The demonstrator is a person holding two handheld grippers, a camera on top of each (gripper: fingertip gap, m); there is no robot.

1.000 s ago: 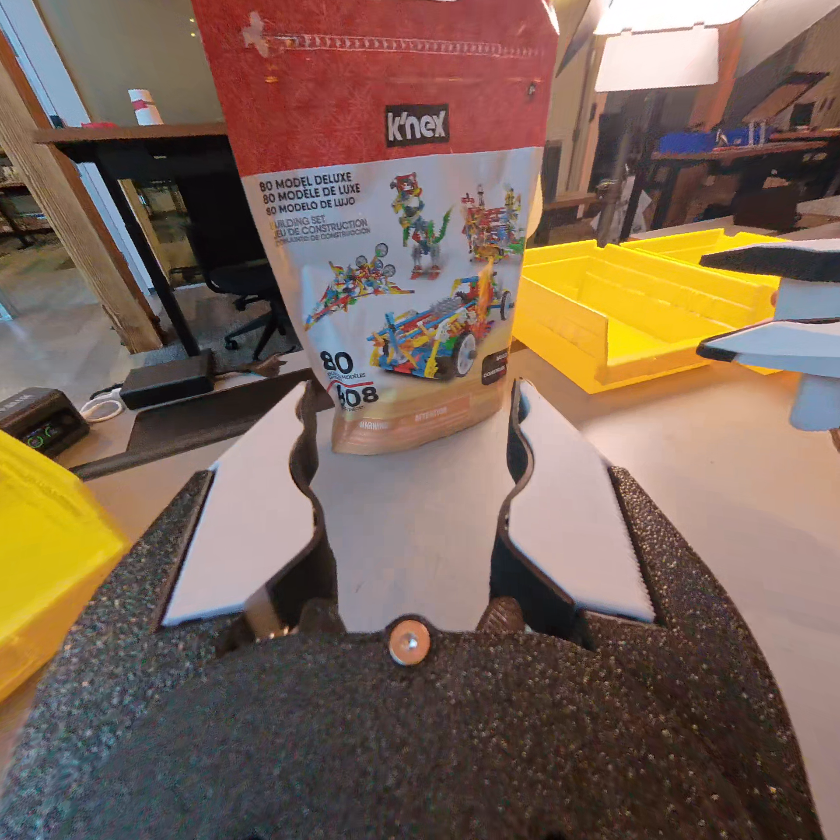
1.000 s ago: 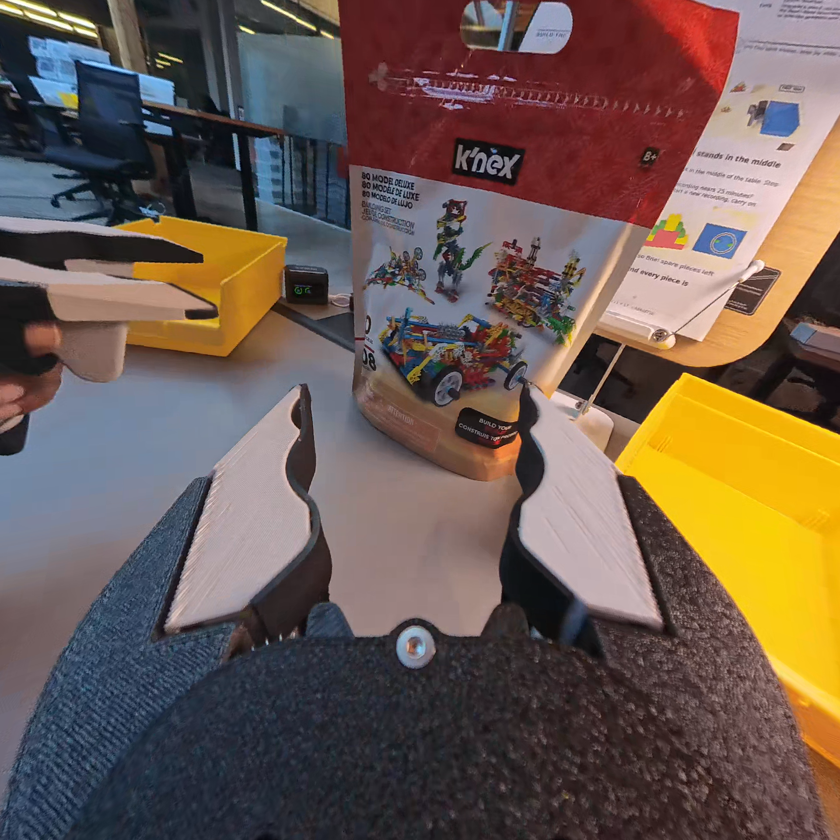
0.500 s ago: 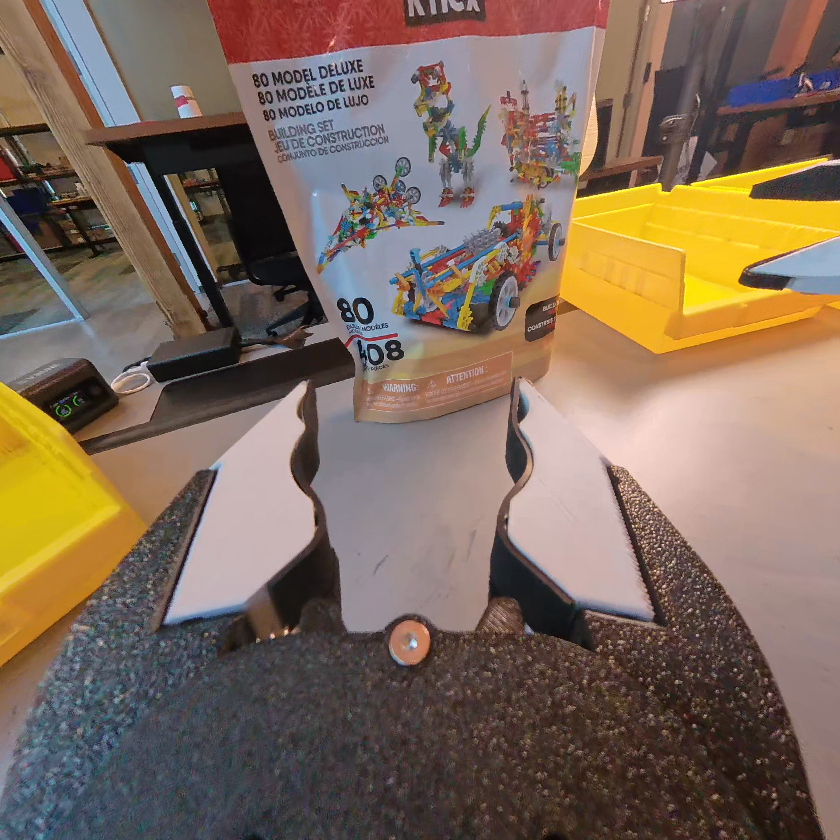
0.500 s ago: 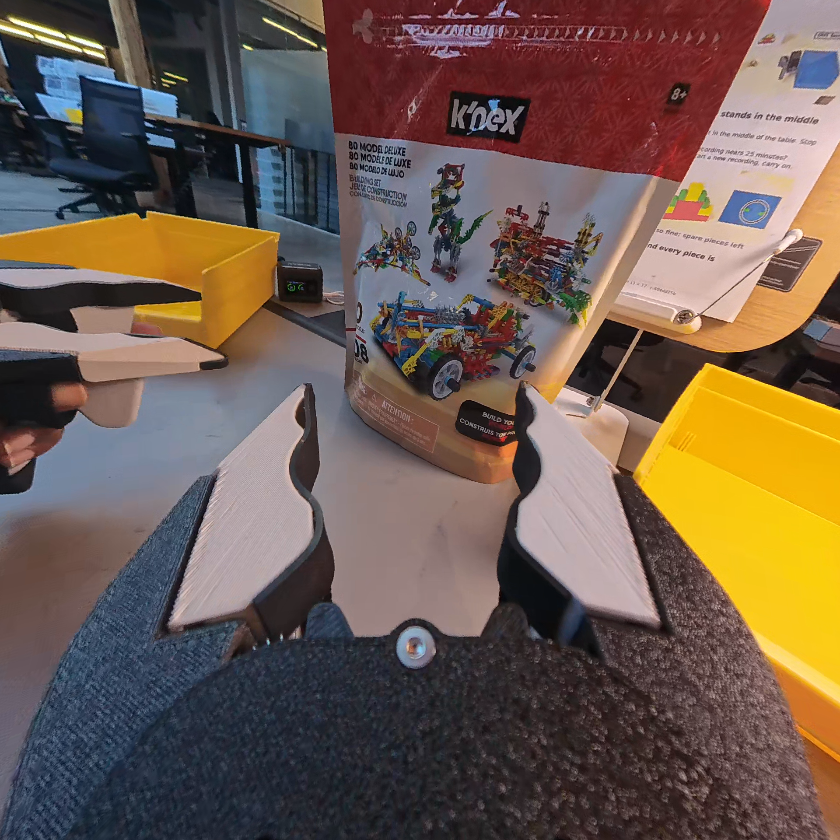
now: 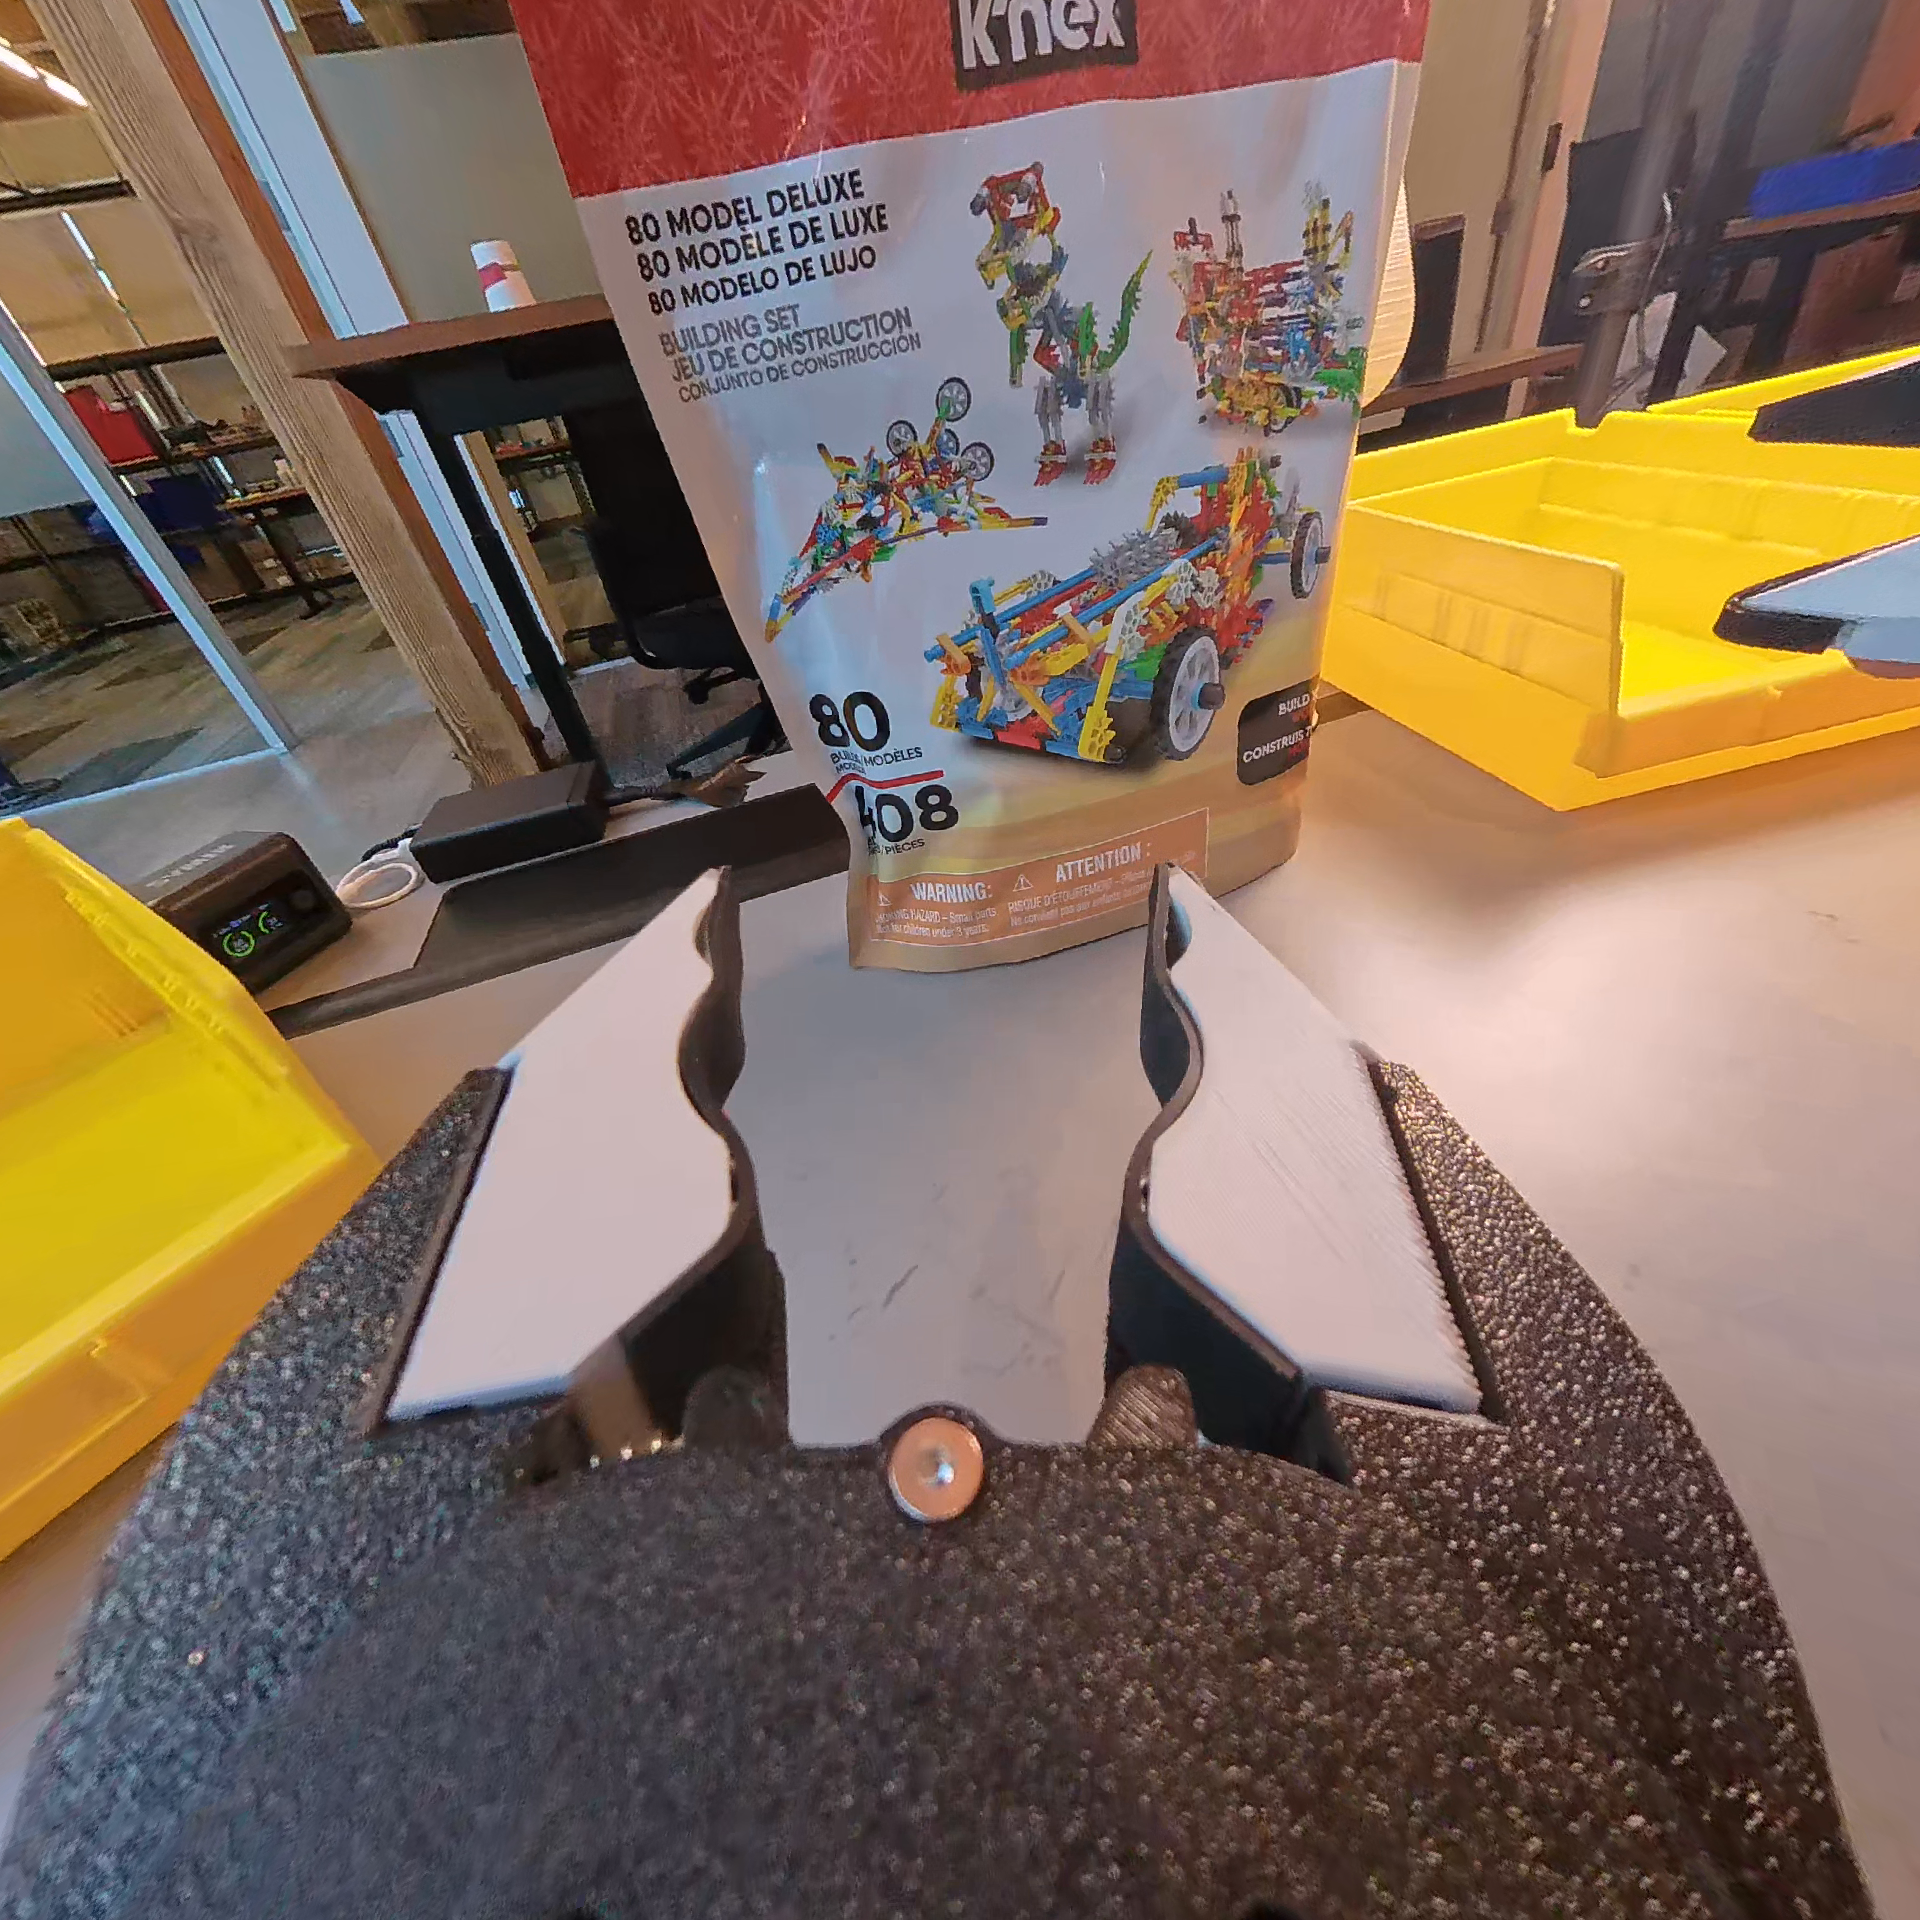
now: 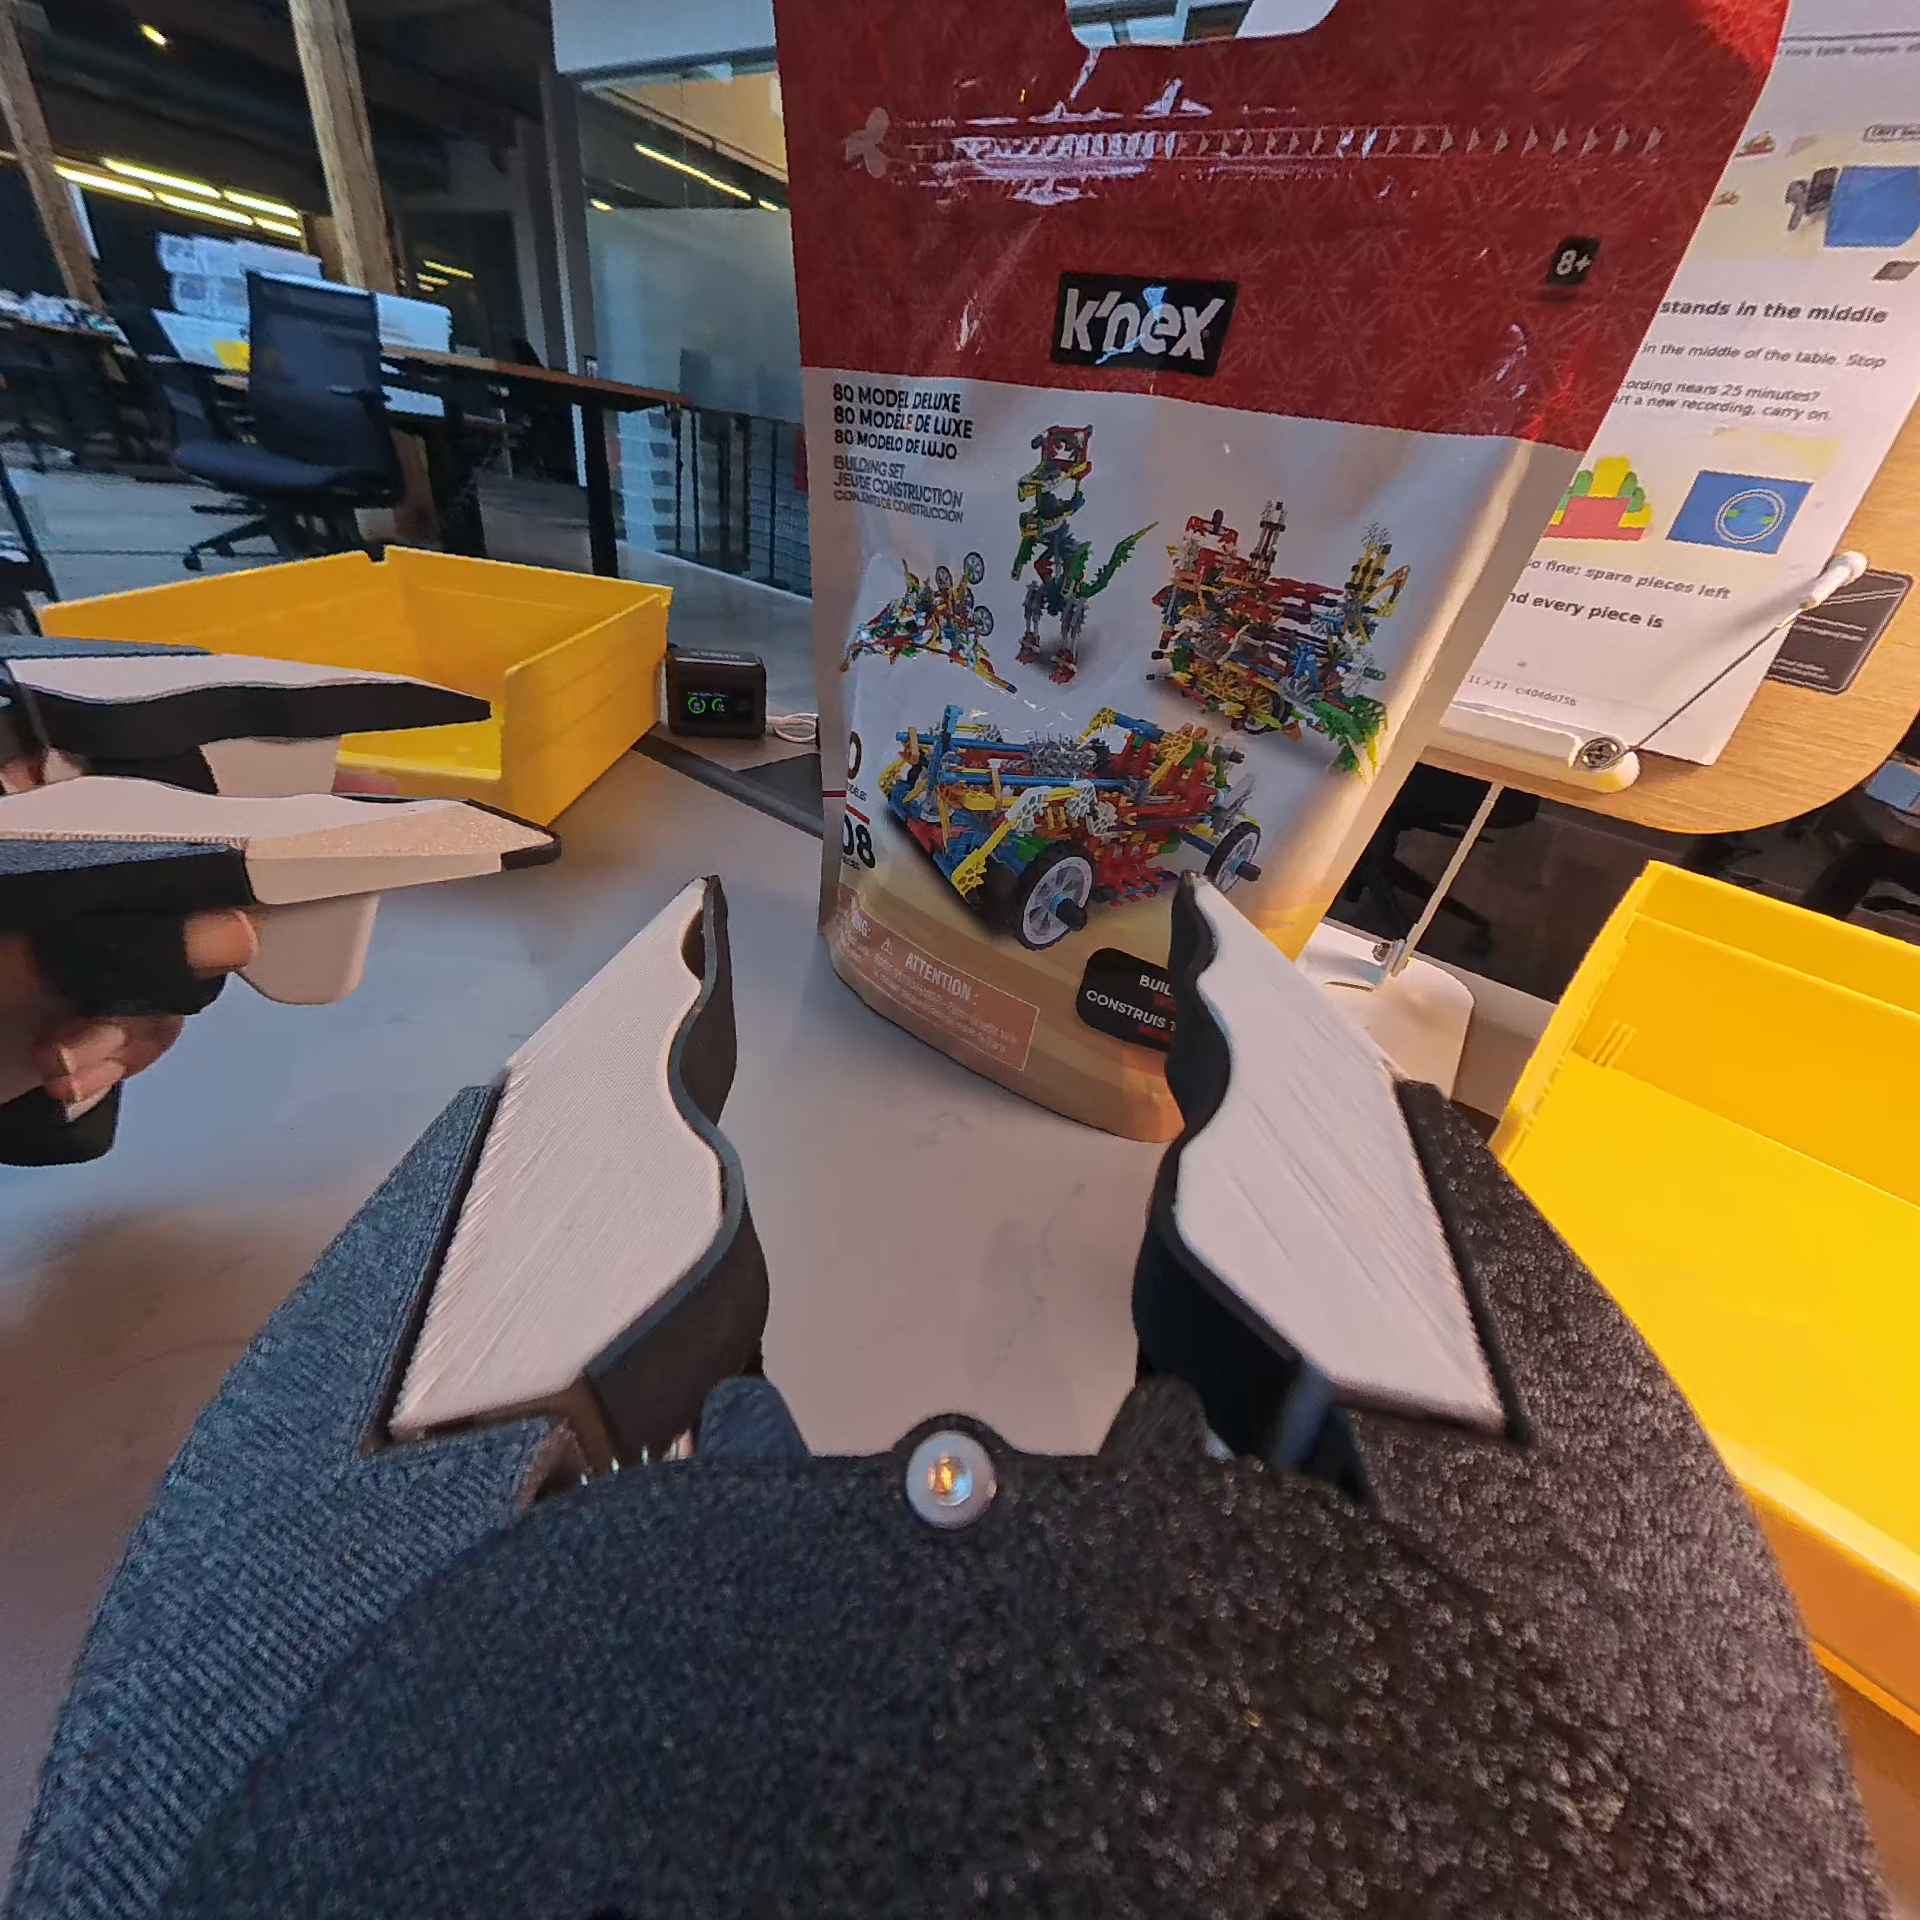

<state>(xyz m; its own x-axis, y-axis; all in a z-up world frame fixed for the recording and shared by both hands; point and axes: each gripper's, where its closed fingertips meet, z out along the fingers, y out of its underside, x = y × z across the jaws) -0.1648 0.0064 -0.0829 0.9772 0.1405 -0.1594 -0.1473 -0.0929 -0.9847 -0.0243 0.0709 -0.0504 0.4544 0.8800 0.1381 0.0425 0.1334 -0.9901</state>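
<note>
A tall stand-up pouch (image 5: 1039,468) with a red top and pictures of toy models stands upright on the grey table (image 5: 1558,1039); it also shows in the right wrist view (image 6: 1195,623). My left gripper (image 5: 940,883) is open and empty, its tips just short of the pouch's base. My right gripper (image 6: 951,894) is open and empty, close to the pouch's base from the other side. The left gripper also shows at the left of the right wrist view (image 6: 509,769), held by a hand. The right gripper's fingertips (image 5: 1808,613) show at the right edge of the left wrist view.
Yellow bins stand around: one at the left (image 5: 125,1195), one at the back right (image 5: 1621,613), one at the right (image 6: 1745,1195), one at the back left (image 6: 436,644). A small black device with a lit screen (image 5: 244,920) and a paper sheet on a stand (image 6: 1714,468) stand behind.
Both grippers have moved closer to the pouch and lower, so it fills more of each view. Both stayed open.
</note>
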